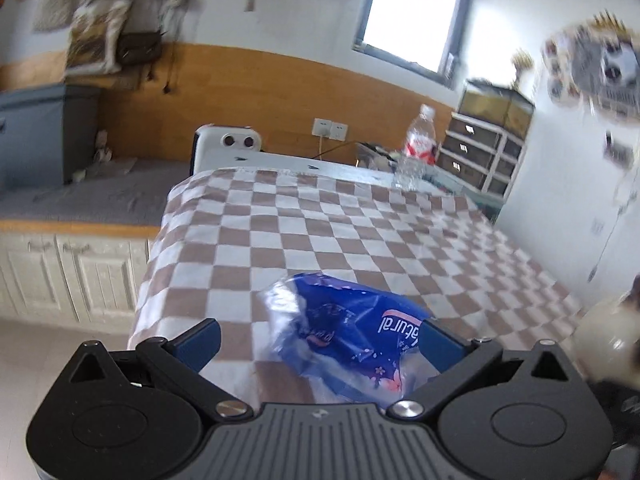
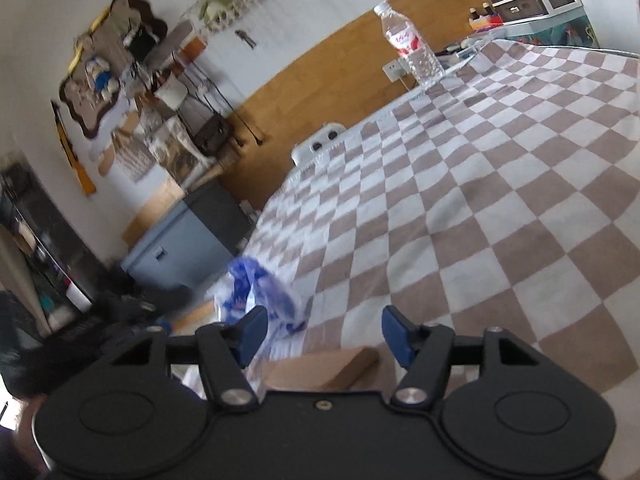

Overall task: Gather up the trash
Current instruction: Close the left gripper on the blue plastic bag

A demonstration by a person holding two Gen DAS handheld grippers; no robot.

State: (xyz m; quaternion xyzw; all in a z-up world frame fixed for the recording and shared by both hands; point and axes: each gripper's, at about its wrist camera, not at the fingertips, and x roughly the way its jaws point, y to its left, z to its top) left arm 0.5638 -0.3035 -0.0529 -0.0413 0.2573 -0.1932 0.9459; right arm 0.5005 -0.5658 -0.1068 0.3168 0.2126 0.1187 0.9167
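Wrapper (image 1: 344,332): crumpled, long axis seemingly diagonal on checked cloth (image 1: 320,224) | left gripper (image 1: 320,340): fingers apart, wrapper between | right gripper (image 2: 322,330): fingers apart, empty

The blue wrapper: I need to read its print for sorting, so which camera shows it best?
The left wrist view: the blue wrapper lies large between the open left gripper fingers, with lettering legible. The right wrist view shows it small and blurred at the table edge, beside the right gripper.
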